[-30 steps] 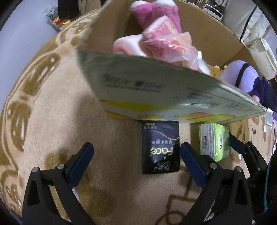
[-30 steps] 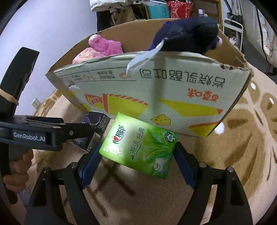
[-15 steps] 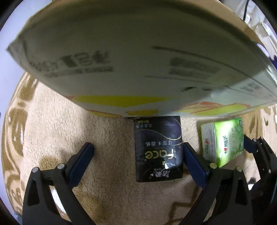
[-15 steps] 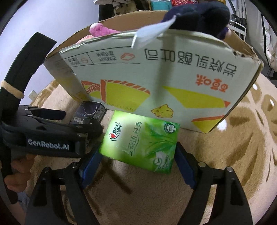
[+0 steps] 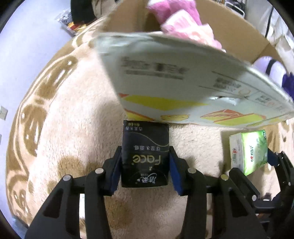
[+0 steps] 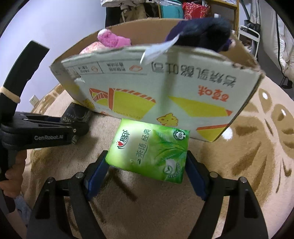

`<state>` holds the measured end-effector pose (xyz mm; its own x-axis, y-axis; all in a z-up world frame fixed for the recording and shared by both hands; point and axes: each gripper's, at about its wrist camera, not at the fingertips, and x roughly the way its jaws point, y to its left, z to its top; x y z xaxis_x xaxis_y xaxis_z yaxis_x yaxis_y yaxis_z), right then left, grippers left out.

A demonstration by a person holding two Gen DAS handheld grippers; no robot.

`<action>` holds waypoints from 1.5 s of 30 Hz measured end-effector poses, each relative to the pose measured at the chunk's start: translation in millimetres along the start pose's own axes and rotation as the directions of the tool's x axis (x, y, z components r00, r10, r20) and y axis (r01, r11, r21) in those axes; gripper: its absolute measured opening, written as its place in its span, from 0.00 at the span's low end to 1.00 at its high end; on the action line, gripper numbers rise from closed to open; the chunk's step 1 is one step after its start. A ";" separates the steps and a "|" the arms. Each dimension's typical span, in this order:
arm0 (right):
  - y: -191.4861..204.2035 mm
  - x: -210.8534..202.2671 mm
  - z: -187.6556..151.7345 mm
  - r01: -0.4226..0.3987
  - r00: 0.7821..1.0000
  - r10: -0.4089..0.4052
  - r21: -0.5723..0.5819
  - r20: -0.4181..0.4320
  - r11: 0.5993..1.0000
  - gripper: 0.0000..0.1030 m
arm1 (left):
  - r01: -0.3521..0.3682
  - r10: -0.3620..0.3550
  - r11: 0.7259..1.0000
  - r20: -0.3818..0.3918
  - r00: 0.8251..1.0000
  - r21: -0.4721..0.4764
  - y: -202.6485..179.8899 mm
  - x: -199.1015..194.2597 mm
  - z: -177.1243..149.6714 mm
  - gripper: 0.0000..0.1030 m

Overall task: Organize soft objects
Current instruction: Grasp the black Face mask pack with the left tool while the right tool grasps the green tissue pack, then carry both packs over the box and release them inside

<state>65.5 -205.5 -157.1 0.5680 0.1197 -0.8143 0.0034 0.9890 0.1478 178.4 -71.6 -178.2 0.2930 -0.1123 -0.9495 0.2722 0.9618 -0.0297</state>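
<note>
A black tissue pack (image 5: 145, 143) lies on the beige rug against the cardboard box (image 5: 183, 82). My left gripper (image 5: 145, 160) points down over it, its jaws closing, and both blue pads touch the pack's sides. A green tissue pack (image 6: 150, 147) sits tilted between the pads of my right gripper (image 6: 147, 161), which grip its edges just in front of the box (image 6: 165, 88). The same green pack (image 5: 251, 152) shows at the right of the left wrist view. Pink plush (image 5: 176, 16) and dark plush (image 6: 202, 35) lie inside the box.
A purple-white plush (image 5: 266, 64) rests in the box's right end. The patterned rug (image 6: 257, 147) spreads to the right. A hand (image 6: 12, 176) holds the left tool's black frame (image 6: 46, 134). Shelves and bags (image 6: 193, 9) stand behind the box.
My left jaws have gone from wide apart to closed against the black tissue pack. The right gripper keeps the green pack between its pads and has barely shifted.
</note>
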 end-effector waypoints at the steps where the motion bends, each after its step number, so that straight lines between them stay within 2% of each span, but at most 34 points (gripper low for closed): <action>1: -0.3 -3.5 0.5 -0.003 1.000 0.003 0.003 0.011 1.000 0.82 | 0.003 -0.003 1.000 0.004 1.000 -0.009 4.3 -2.0 -1.5 0.43; 4: 0.8 -12.4 2.2 -0.003 0.999 0.003 0.003 0.037 1.000 0.81 | -0.022 0.022 1.000 0.028 0.999 -0.015 11.8 -11.5 -7.3 0.43; 11: 4.7 -46.2 1.4 0.004 0.994 -0.003 -0.008 0.113 1.000 0.81 | -0.080 0.078 0.997 0.144 0.986 0.005 24.0 -57.4 -27.9 0.43; 13: 8.8 -52.5 3.1 0.005 0.991 -0.003 -0.015 0.132 1.000 0.81 | -0.082 0.078 0.997 0.174 0.982 0.016 8.1 -75.1 -32.4 0.43; 18: 16.6 -76.9 2.9 0.001 0.981 0.007 -0.036 0.193 0.999 0.81 | -0.126 0.110 0.991 0.290 0.951 0.036 4.1 -125.8 -47.6 0.43; 21: 25.9 -94.1 1.7 0.008 0.970 0.006 -0.058 0.241 0.998 0.81 | -0.184 0.156 0.982 0.363 0.919 0.043 -6.9 -147.8 -51.8 0.43; 24: 30.9 -110.1 4.7 0.021 0.958 0.003 -0.082 0.286 0.996 0.81 | -0.224 0.186 0.973 0.400 0.898 0.050 -9.0 -158.4 -54.2 0.43; 30: 30.5 -119.1 17.4 0.025 0.945 0.004 -0.086 0.328 0.996 0.81 | -0.239 0.182 0.968 0.457 0.871 0.070 -15.3 -172.0 -48.9 0.43; 35: 31.3 -113.8 23.5 0.055 0.939 -0.017 -0.101 0.344 0.993 0.81 | -0.220 0.162 0.973 0.460 0.873 0.075 -15.5 -166.3 -36.6 0.43; 41: 27.3 -99.2 34.8 0.065 0.940 -0.026 -0.106 0.341 0.992 0.81 | -0.193 0.133 0.978 0.489 0.862 0.074 -14.7 -161.5 -14.3 0.43; 45: 20.8 -89.2 46.6 0.070 0.940 -0.033 -0.098 0.341 0.993 0.81 | -0.173 0.118 0.982 0.491 0.863 0.069 -13.0 -154.2 3.6 0.43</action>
<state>53.2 -199.6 -55.2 0.8141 0.0503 -0.5786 -0.0374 0.9987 0.0342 132.9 -67.7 -30.3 0.7350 -0.1062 -0.6697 0.2799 0.9471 0.1570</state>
